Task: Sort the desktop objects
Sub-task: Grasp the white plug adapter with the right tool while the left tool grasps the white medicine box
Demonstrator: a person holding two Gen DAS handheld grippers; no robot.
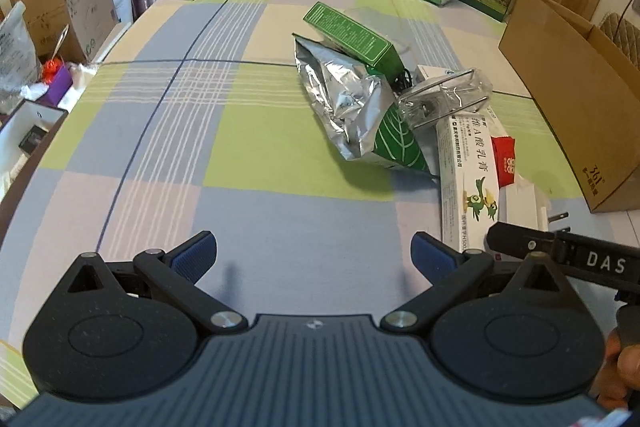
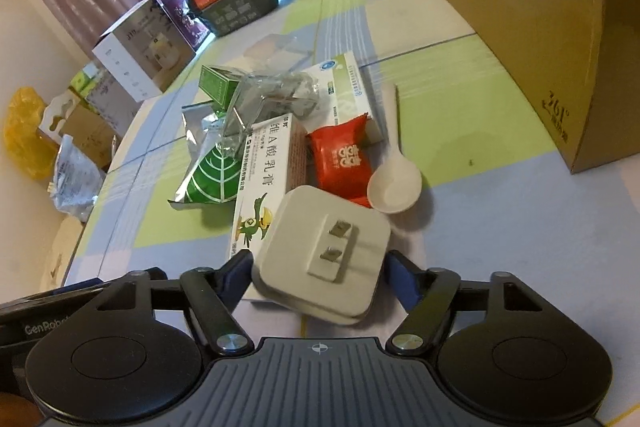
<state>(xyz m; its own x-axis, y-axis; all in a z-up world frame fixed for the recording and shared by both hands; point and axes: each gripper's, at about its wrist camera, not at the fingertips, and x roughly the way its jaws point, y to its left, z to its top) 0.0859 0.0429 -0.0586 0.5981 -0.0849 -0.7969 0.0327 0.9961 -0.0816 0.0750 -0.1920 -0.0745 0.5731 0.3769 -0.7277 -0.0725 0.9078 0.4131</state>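
**Right claw on the charger; pile and box ahead**

Right claw (image 2: 318, 281): clenched on the white plug charger (image 2: 320, 259), blue pads against its two flat sides, prongs facing up. Whether the charger is lifted clear of the table (image 2: 500, 227) or resting on the white ointment box (image 2: 264, 163) cannot be told. Judged stiff, compact, fairly light; smooth plastic may slip, so the flat sides are the right hold, away from the prongs.

Left claw (image 1: 314, 253): released, nothing between the pads, over bare tablecloth.

Just beyond the charger: a red snack packet (image 2: 340, 157), soft and crinkly, and a white plastic spoon (image 2: 394, 187), light, best taken by the handle. Further on, a silver foil bag (image 1: 344, 99), a clear plastic case (image 1: 444, 99) and a green carton (image 1: 352, 35), overlapping in one pile.

To the right, near the pile: an open cardboard box (image 2: 520, 27), the likely destination.
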